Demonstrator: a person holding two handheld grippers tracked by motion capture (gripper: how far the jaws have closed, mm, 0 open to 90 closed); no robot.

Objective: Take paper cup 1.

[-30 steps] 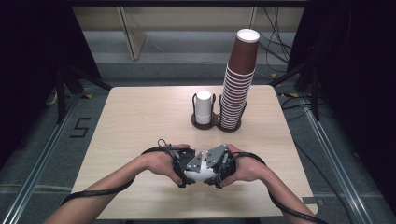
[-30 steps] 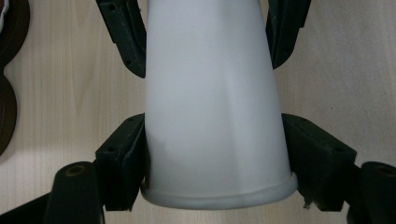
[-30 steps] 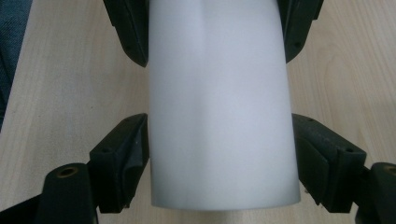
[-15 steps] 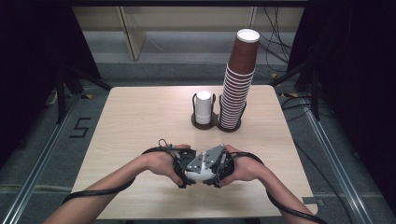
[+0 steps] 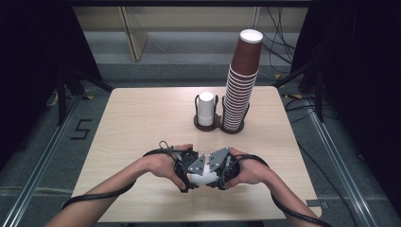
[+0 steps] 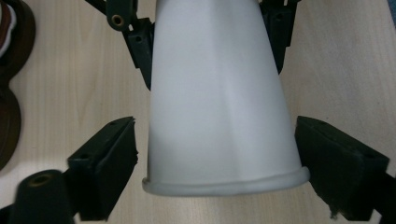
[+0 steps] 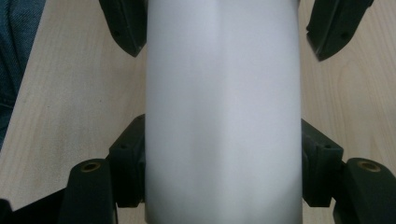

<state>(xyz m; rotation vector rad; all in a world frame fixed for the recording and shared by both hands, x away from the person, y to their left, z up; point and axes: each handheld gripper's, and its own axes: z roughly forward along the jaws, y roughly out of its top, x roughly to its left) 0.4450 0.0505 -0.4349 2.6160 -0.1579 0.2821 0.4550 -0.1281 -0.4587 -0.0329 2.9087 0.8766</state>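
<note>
A white paper cup (image 5: 201,176) lies level between my two grippers near the table's front edge, just above the wood. My right gripper (image 7: 222,126) is shut on the white cup (image 7: 222,102), both pads pressed on its sides. My left gripper (image 6: 215,126) faces it from the other end, around the cup's wide rim (image 6: 224,184). Its jaws have just been opening, and a gap shows on each side between the pads (image 6: 109,154) and the cup. In the high view the left gripper (image 5: 185,170) and right gripper (image 5: 220,169) meet tip to tip.
A tall stack of brown cups (image 5: 242,85) stands in a dark double holder (image 5: 218,126) at the table's back middle. A single white cup (image 5: 205,108) sits upside down in the holder's left ring. Light wooden tabletop (image 5: 142,123) lies around it.
</note>
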